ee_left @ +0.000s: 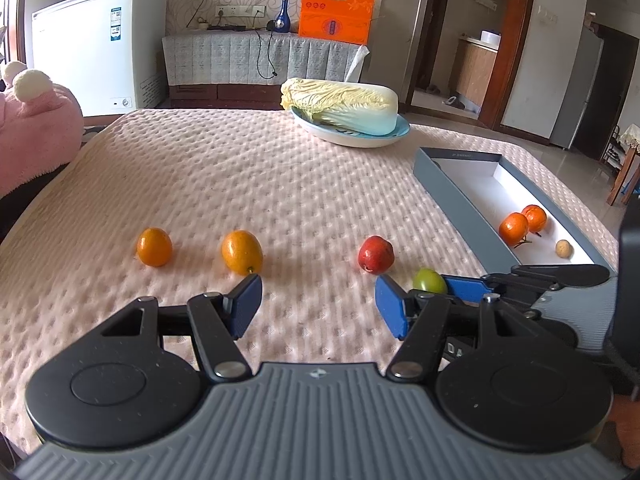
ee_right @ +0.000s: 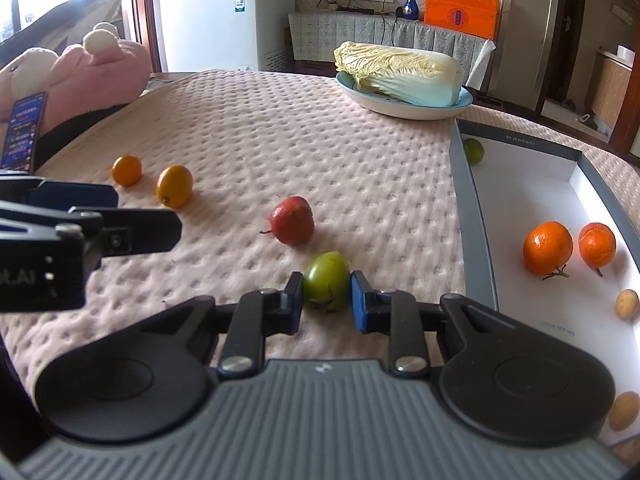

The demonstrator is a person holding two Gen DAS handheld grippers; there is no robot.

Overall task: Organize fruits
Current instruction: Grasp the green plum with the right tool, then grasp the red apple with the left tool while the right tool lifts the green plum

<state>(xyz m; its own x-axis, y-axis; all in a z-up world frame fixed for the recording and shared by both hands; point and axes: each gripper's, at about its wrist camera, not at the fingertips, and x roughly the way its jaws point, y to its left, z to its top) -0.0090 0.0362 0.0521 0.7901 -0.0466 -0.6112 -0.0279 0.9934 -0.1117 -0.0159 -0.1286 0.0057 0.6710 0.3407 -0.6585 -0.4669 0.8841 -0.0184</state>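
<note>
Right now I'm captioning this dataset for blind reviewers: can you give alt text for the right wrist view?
The right gripper brackets a green fruit on a pink textured cloth, its pads at the fruit's sides. A red fruit lies beyond; a grey box on the right holds two oranges.

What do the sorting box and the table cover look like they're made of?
Box: seemingly rigid cardboard, matte grey outside, white inside, with thin straight walls and printed lettering. Table cover: soft pink textile, probably quilted or foam-backed, judging by its regular dimpled surface.
</note>
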